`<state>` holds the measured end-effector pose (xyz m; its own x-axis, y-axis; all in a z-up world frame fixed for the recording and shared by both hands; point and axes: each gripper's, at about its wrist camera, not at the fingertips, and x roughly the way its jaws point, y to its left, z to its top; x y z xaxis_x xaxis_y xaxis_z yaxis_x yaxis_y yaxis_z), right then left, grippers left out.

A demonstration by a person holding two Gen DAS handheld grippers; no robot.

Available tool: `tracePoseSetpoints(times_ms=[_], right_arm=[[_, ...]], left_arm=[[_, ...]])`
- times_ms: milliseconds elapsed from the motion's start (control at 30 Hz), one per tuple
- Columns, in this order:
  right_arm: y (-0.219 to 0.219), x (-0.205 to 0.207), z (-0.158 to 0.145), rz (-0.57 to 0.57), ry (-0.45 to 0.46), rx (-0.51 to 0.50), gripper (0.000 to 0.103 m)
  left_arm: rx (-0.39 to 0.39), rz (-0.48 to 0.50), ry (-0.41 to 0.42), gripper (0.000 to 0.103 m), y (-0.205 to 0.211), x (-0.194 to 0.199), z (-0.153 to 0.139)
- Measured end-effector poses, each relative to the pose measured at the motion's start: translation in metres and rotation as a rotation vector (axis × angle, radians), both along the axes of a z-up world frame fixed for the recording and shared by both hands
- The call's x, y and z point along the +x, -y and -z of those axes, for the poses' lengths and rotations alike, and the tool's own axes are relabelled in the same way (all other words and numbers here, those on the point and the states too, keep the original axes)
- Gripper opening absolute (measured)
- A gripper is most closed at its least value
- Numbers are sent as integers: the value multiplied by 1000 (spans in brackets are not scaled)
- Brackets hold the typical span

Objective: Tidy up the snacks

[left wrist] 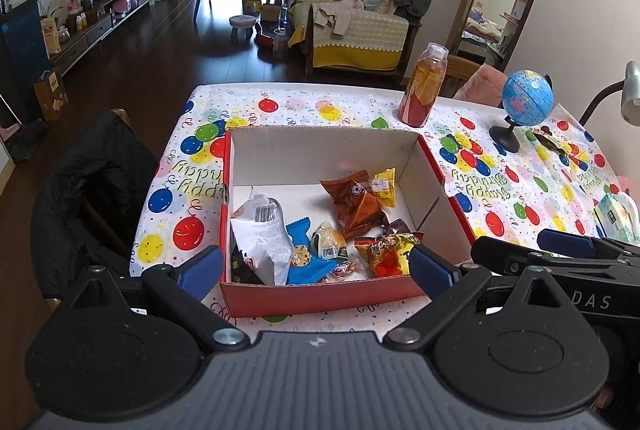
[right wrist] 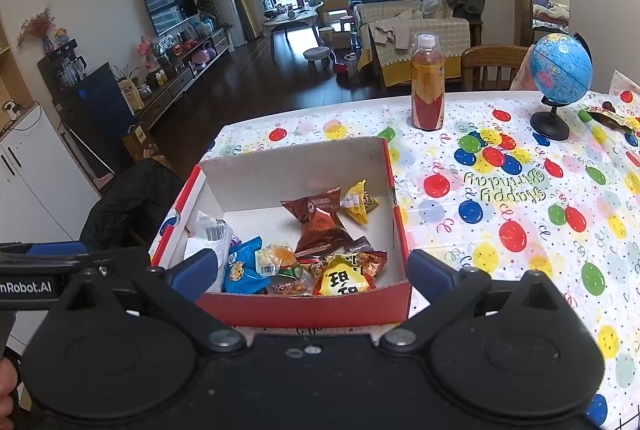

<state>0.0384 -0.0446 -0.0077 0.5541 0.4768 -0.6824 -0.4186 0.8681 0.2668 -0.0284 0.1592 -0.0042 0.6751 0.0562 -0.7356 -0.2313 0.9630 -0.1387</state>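
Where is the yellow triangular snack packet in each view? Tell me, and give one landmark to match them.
Left wrist: the yellow snack packet lies at the far right inside the red box, beside the brown packet.
Right wrist: the same packet sits at the box's far right, again beside the brown packet.
Shared landmark: the orange drink bottle standing beyond the box.

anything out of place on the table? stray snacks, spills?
One stray: a dark snack packet lies on the tablecloth right of the globe, outside the red box holding the other snacks. The bottle stands upright; no spills visible.
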Motion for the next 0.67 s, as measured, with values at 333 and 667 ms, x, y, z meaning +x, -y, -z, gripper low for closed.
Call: tracePoseSetpoints(times_ms=[333, 667], right_arm=[[0, 0, 0, 3, -7, -8, 101], [0, 1, 0, 3, -6, -9, 101]], left_arm=[[-1, 11, -3, 100, 4, -2, 1], [-8, 18, -10, 100, 1, 2, 2]])
